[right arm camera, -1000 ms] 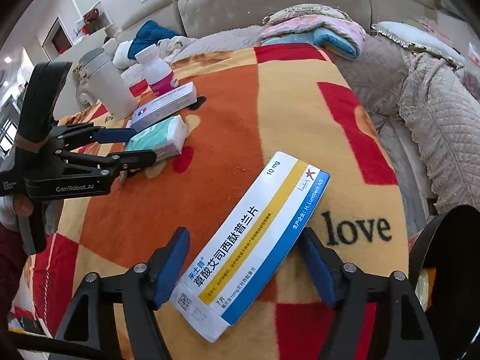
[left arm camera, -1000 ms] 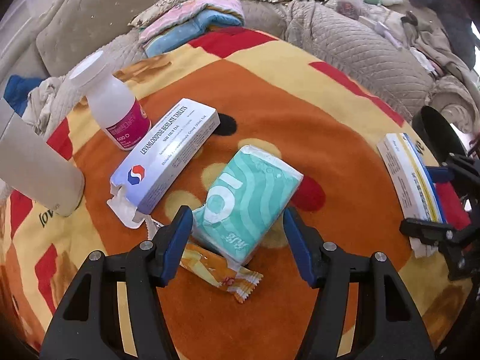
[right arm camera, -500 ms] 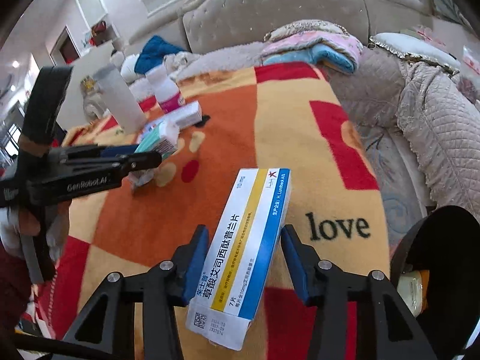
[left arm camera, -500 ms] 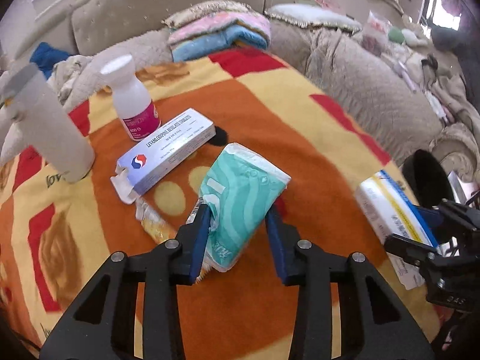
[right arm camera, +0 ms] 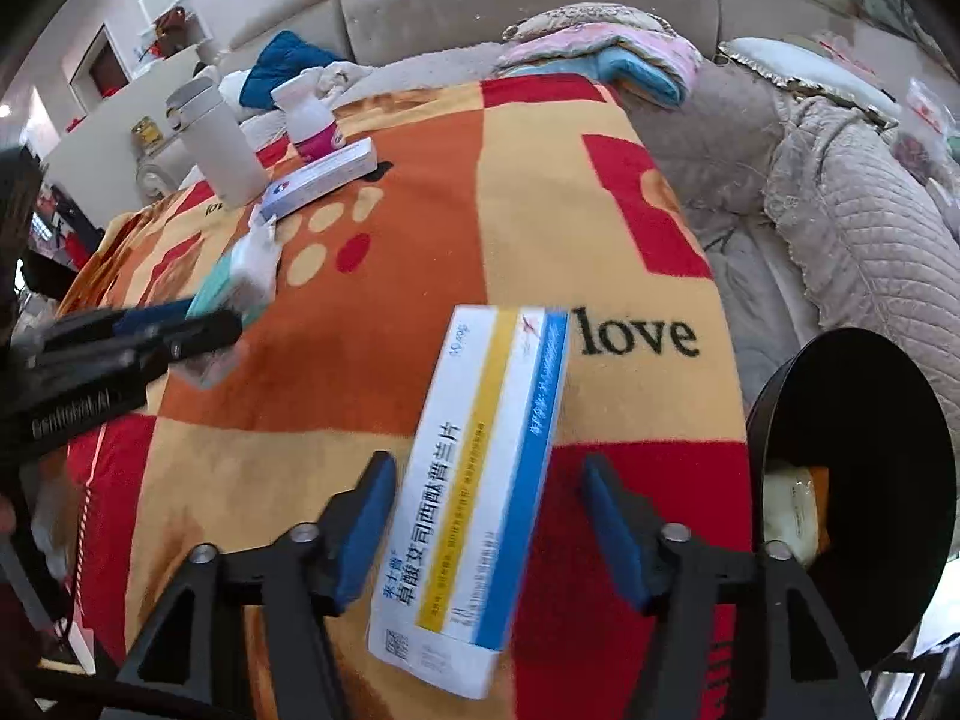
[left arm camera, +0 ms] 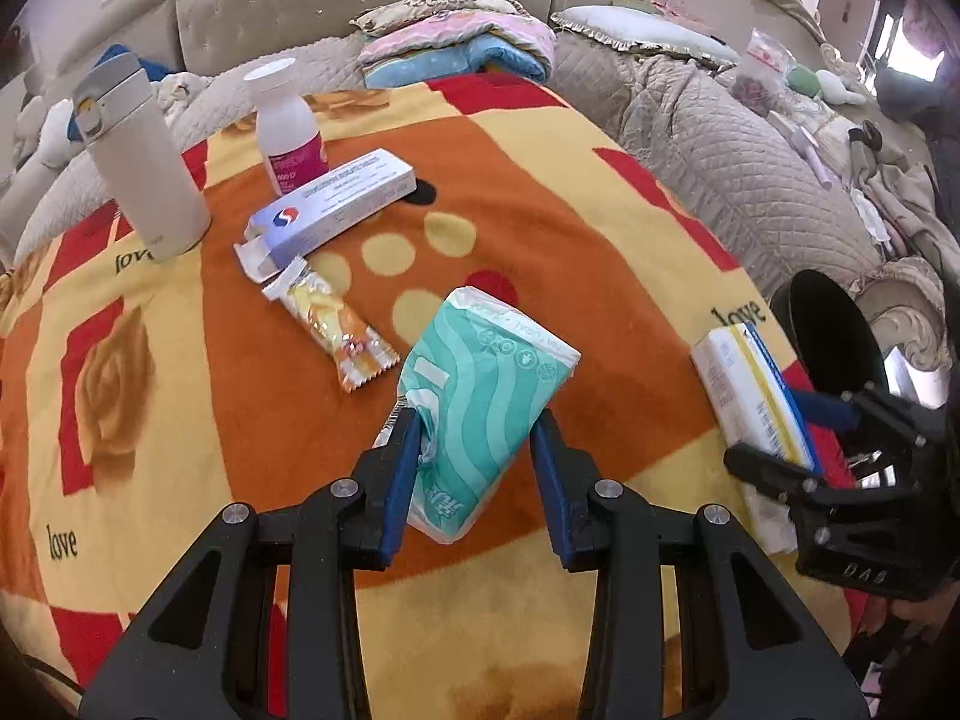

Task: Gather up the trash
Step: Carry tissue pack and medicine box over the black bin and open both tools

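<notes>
Tissue pack (left arm camera: 480,396) is clamped in the left hand-held gripper (left arm camera: 477,468), above the orange blanket (left arm camera: 540,228). Medicine box (right arm camera: 480,480) is seen between the opening, untouching jaws of the right hand-held gripper (right arm camera: 489,528), beside the black bin (right arm camera: 852,480).

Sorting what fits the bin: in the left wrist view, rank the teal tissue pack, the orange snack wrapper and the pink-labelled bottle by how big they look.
1. Teal tissue pack, though nearest the camera.
2. Orange snack wrapper and pink-labelled bottle look alike; the bottle stands farther away, so unranked.
</notes>
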Demonstrator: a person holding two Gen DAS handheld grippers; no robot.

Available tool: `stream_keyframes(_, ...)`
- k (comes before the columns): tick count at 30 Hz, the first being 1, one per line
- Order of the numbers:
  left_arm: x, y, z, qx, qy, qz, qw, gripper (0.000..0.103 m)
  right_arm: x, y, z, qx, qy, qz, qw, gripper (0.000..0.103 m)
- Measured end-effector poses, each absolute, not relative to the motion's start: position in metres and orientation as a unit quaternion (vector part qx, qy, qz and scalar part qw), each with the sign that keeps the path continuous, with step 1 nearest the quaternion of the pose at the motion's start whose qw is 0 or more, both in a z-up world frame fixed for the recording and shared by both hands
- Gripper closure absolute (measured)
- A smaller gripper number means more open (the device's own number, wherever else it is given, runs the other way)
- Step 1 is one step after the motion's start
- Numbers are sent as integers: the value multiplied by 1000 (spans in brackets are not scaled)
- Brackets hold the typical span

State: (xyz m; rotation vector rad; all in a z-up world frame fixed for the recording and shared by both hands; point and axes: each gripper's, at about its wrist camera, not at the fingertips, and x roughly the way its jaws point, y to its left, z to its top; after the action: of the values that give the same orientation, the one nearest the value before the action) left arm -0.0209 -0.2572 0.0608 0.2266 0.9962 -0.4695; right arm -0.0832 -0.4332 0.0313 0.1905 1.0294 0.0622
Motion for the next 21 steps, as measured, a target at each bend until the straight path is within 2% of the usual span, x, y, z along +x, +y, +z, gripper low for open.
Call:
stream_keyframes(2, -25, -256, 62, 108, 471, -222, 847, 68, -81, -431, 32, 80, 485, 26, 870, 39)
stream_keyframes(4, -28, -255, 63, 105, 469, -220, 849, 68, -79, -430, 29, 72, 484, 16, 872, 58)
stream_keyframes(21, -57, -282, 75, 82, 462, -257, 845, 68, -119, -452, 69, 128, 429, 36, 893, 57)
